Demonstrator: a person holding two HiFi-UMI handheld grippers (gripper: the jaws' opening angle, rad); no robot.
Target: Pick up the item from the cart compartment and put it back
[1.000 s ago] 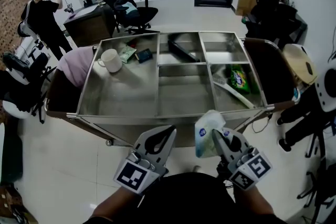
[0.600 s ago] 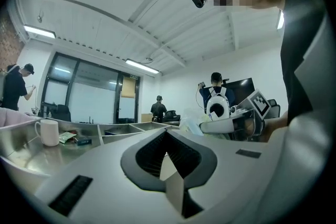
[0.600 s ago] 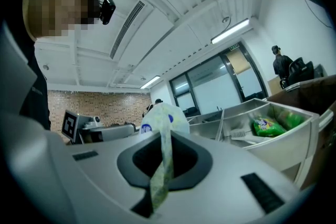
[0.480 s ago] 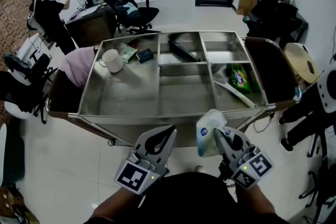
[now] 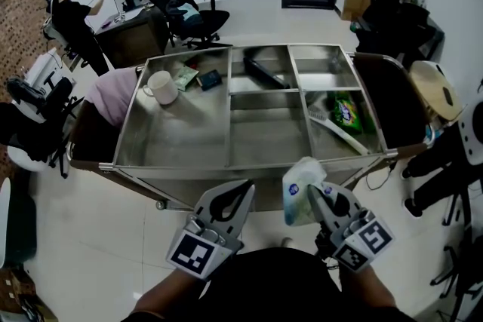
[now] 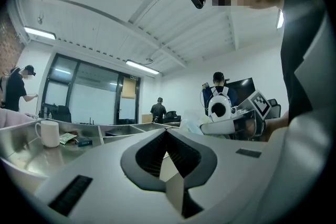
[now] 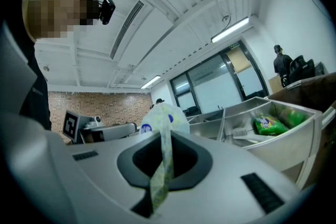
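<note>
Just short of the cart's [image 5: 249, 171] near rim, the right gripper [image 5: 313, 196] pinches a pale packet [image 5: 299, 191] (blue-printed), while the left gripper's [image 5: 241, 192] jaws are pressed together, empty.

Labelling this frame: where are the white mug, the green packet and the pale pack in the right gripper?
white mug [image 5: 161, 87], head view, its side wall.
green packet [image 5: 345, 114], head view, its printed face.
pale pack [image 5: 297, 194], head view, its upper body.

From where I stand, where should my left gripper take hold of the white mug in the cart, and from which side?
Probably the rim, from above: the mug stands upright, so one jaw can go inside, one outside. Choose the side away from the handle, which sticks out left. The left gripper is shut; open it first.
</note>
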